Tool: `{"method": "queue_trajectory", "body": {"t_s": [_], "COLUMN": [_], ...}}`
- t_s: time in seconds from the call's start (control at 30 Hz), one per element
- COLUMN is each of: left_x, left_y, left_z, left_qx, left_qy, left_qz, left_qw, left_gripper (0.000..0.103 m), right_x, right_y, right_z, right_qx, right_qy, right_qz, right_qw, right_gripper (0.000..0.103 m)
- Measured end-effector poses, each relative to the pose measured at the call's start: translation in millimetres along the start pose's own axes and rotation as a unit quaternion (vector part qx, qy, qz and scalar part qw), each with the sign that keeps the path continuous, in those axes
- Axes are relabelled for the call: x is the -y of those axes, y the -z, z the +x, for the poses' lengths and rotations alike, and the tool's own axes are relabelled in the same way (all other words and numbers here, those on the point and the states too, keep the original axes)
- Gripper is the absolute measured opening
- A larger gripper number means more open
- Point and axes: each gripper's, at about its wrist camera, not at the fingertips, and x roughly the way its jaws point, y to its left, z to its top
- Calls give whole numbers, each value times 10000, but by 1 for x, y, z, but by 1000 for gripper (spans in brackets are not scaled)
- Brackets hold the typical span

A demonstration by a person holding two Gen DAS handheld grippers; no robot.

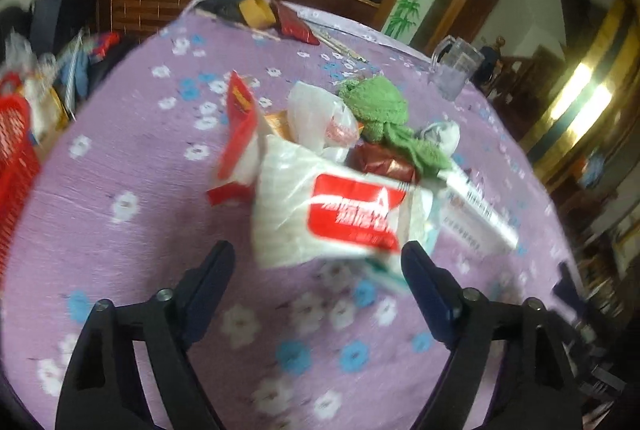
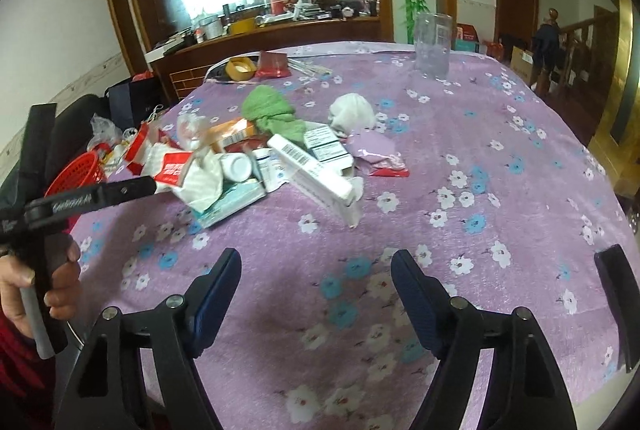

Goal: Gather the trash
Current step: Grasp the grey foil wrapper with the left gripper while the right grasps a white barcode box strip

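Left hand-held gripper spread wide just short of the red-and-white wrapper at frame centre — lined up to pinch it; right hand-held gripper also apart, empty, over bare desk.

trash pile mid-table on tablecloth, basket off table's left edge, jug at far edge behind pile
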Motion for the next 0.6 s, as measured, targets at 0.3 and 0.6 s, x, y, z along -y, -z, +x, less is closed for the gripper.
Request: {"method": "queue_trajectory", "body": {"t_s": [0.3,0.6], "left_x": [-1,1], "left_y": [-19,-26], "left_z": [25,48], "left_qx": [171,25], "left_qy": [240,238], "left_qz": [-1099,-1146], "left_qw": [9935,9931], "left_gripper": [84,47], "right_x": [10,15], "right_y": [-3,-11], "right_z": [8,14], "right_qx": [-28,-39], "right_qy": [-34,-216], "right_qz": [131,43], "right_qw": [9999,9997], "right_gripper": [81,80]}}
